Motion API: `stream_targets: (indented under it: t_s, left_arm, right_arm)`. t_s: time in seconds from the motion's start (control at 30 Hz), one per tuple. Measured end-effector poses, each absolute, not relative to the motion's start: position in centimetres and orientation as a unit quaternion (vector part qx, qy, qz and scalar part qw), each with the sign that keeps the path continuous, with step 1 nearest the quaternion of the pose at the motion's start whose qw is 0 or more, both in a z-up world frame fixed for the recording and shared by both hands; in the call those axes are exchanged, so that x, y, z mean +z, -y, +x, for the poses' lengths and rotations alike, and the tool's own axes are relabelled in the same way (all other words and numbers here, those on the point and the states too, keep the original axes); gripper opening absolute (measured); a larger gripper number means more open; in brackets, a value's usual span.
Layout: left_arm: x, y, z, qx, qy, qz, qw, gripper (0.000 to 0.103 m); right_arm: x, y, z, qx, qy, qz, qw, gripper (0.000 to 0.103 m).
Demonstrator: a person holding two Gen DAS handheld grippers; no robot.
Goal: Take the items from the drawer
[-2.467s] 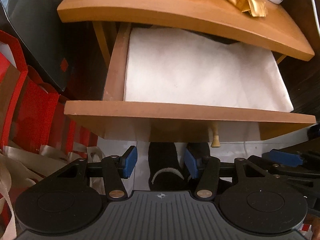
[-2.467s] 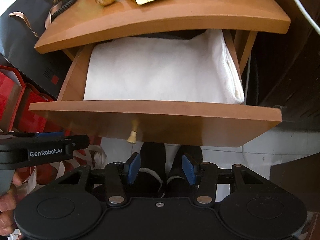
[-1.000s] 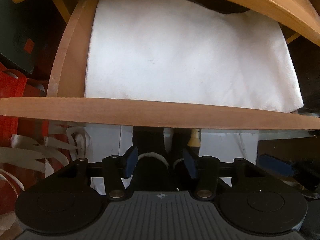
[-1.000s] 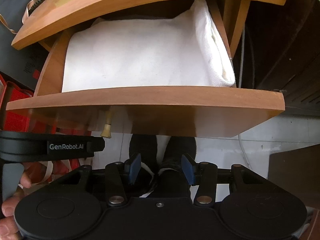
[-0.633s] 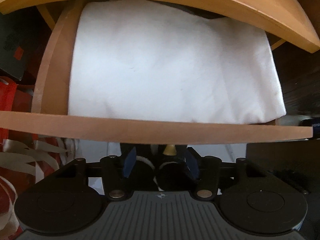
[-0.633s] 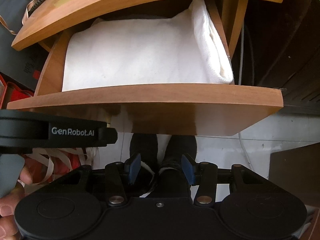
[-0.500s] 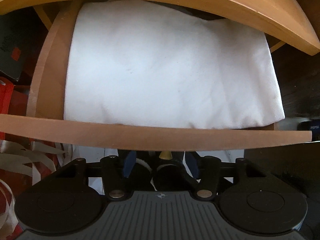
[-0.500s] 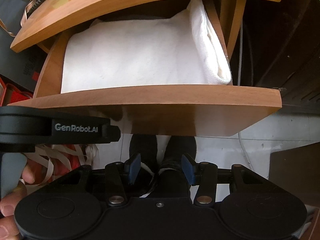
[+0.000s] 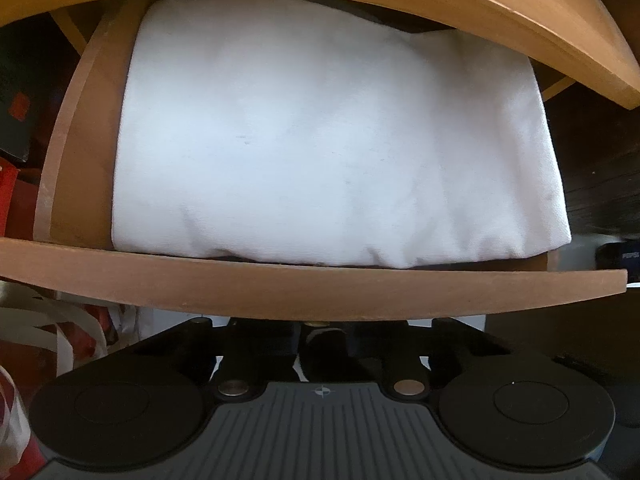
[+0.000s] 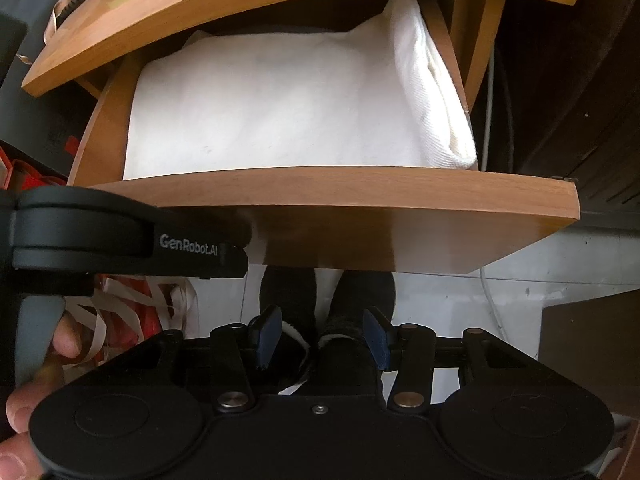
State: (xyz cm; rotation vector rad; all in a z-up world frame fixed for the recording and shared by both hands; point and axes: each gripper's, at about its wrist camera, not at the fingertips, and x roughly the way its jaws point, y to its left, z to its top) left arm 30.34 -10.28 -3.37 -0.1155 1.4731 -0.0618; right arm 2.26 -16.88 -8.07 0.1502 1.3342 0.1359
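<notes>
The drawer [image 9: 280, 284] already stands partly out from under the wooden surface [image 10: 240, 4], and a folded white towel [image 9: 320, 140] fills it from the left wall to the right wall, its near fold lying against the front board. Nothing has been lifted out yet.

The step in hand looks like getting the drawer farther open. The left claw [image 9: 320, 330] hangs just below the front board, pointing down, and its jaws are closing. The small pale knob [image 9: 316, 323] peeks out between them, but the board hides the pads, so I cannot tell whether they press on it yet. The right claw [image 10: 320, 338] is spread with nothing between its pads; only the person's dark-socked feet [image 10: 288, 292] show on the floor beyond it.

Next, I judge, comes a level pull on the knob towards the person. The back of the towel sits under the surface's edge, so more opening would help before the right claw goes down for it.

The right view alone shows the towel's thick rolled edge [image 10: 436, 92] along the drawer's right wall, the left claw's body beside the front board's left end, and a hand [image 10: 28, 364] on its handle. The left view alone shows the knob.
</notes>
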Motion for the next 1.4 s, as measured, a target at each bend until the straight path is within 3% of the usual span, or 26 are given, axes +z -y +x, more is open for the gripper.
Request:
stream_targets:
  t_s: [0.07,1.4]
  left_arm:
    - [-3.5,10.3,30.4,-0.024,-0.672,-0.054,0.738,0.014]
    - [-3.7,11.1,31.0,-0.02,-0.687,-0.045,0.725,0.014]
  right_arm:
    - [-8.1,16.7,2.2,0.064,-0.617,0.064,0.782,0.044]
    - [-7.7,15.0,2.4,0.092,-0.56,0.022,0.823,0.037]
